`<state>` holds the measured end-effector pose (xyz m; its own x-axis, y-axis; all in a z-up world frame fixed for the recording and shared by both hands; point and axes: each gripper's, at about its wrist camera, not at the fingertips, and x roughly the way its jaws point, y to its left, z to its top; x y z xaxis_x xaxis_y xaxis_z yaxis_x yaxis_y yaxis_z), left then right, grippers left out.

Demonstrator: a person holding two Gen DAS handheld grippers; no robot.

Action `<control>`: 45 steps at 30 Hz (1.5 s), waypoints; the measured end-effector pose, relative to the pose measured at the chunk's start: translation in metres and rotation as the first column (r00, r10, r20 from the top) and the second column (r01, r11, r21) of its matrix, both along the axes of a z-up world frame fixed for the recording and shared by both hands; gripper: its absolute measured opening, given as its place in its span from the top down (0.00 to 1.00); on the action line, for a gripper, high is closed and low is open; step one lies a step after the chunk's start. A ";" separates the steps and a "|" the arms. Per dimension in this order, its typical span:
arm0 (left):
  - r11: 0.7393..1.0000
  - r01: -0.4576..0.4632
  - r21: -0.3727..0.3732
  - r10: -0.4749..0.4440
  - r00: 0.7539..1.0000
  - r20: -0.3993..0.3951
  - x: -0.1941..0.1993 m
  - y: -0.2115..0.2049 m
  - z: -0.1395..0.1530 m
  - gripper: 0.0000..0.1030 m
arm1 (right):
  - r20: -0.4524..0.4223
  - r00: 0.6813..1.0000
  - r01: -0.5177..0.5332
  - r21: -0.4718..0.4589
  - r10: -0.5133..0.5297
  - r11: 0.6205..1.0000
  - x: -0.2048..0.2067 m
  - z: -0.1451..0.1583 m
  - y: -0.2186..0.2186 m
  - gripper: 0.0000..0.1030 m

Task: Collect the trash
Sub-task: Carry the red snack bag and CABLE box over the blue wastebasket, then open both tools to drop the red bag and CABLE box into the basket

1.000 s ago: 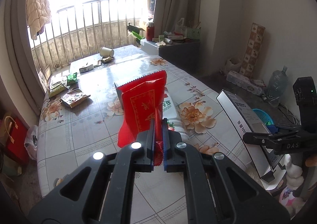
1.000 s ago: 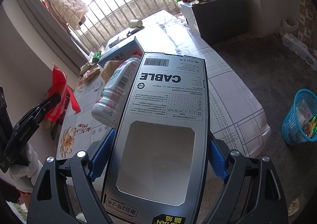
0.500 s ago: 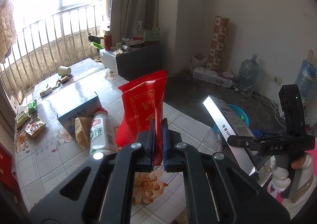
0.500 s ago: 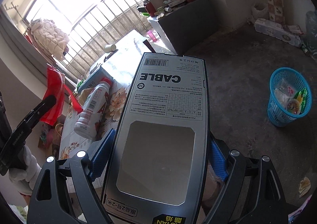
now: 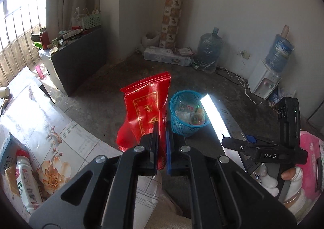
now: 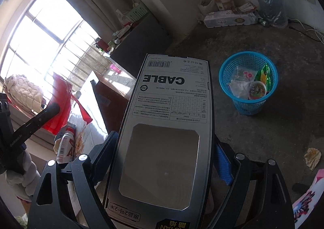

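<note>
While both pieces of trash are carried in the air, neither has reached the bin yet. The red wrapper [image 5: 147, 111] is pinched by its lower edge in the left tongs [image 5: 162, 143], whose jaws are pressed together on it, and it stands upright just in front of them. The cable box [image 6: 170, 127] is clamped across its width in the right tongs [image 6: 164, 160], jaws spread wide against its two long sides.

Ahead on the concrete floor [image 6: 263, 143] stands the blue basket [image 6: 248, 79], already holding a few wrappers and a small round cup, so some collecting looks done. In the left view it sits just beyond the wrapper, near but not under either item; both pieces look to need carrying over the rim before release.

More is left after that. On the table [image 5: 66, 133] at the left lie a white bottle [image 5: 26, 184] and a box [image 5: 8, 154] beside it, plus what may be a paper cup at the far edge, too small to be sure. A crumpled scrap [image 6: 312, 157] lies on the floor near the right tongs, well apart from the basket.
</note>
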<state>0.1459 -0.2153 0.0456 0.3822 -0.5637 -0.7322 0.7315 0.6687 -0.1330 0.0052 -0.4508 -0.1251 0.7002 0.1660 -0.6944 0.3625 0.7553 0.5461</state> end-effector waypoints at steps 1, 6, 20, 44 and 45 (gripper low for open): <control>1.000 0.023 0.007 -0.023 1.000 -0.020 0.005 -0.014 -0.005 0.96 | -0.008 0.999 0.036 -0.001 -0.036 0.999 -0.005 -0.005 -0.013 0.19; 0.990 0.131 0.052 -0.124 0.984 -0.127 0.028 -0.093 -0.039 0.96 | -0.060 0.983 0.173 0.018 -0.171 0.985 -0.020 -0.036 -0.065 0.19; 0.969 0.233 0.082 -0.165 0.858 -0.486 0.120 -0.267 -0.178 0.95 | -0.190 0.939 0.302 0.062 -0.286 0.951 0.038 -0.147 -0.179 0.19; 0.989 0.144 -0.034 -0.143 0.871 -0.470 0.166 -0.280 -0.167 0.56 | -0.145 0.910 0.391 -0.008 -0.388 0.920 0.074 -0.196 -0.240 0.18; 0.988 0.145 -0.046 -0.150 0.878 -0.455 0.162 -0.272 -0.156 0.56 | -0.133 0.909 0.397 -0.009 -0.395 0.918 0.066 -0.189 -0.235 0.18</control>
<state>0.3077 -0.4873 -0.1109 -0.0809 -0.5956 -0.7992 0.6786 0.5544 -0.4818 0.0714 -0.6859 -0.3143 0.6157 -0.0929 -0.7825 0.6977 0.5258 0.4866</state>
